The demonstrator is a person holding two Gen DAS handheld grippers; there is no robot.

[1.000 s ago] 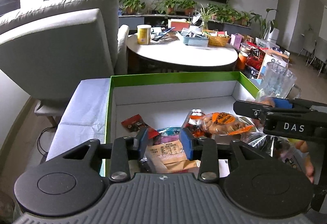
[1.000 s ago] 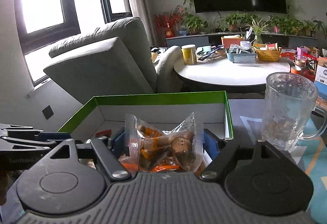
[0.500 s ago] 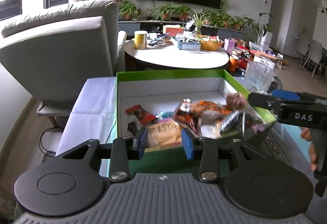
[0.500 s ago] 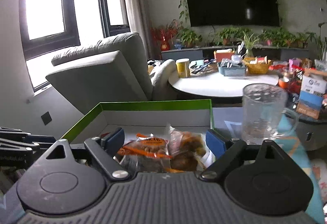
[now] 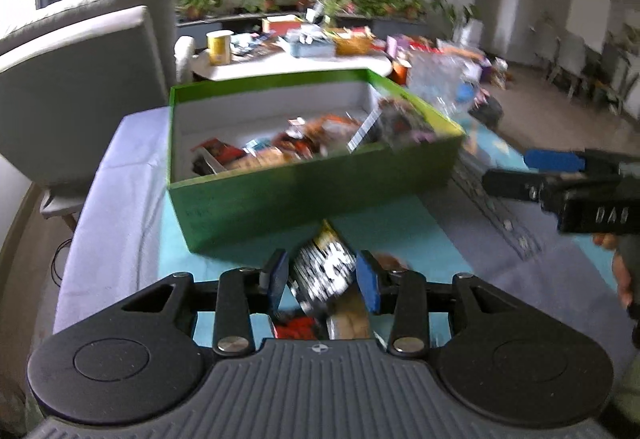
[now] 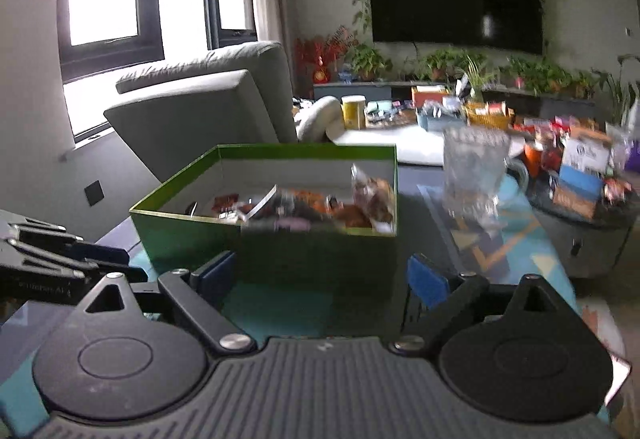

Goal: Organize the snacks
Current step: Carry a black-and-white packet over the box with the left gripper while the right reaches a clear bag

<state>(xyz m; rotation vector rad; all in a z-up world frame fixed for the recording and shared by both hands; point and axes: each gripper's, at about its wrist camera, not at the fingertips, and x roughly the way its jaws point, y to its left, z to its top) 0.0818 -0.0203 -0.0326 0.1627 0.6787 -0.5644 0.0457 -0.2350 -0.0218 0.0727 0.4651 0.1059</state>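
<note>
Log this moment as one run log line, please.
left gripper: open over black-and-white packet on mat | right gripper: open, empty | green box: snacks inside | glass mug: right of box

Both hand-held grippers [image 5: 322, 281] [image 6: 324, 277] apart-jawed, empty.

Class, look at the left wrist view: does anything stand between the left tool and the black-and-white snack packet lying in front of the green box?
Nothing visible does. The black-and-white snack packet lies on the teal mat between the left tool's open fingers, with the green box beyond it. Blur hides whether the pads touch it.
</note>
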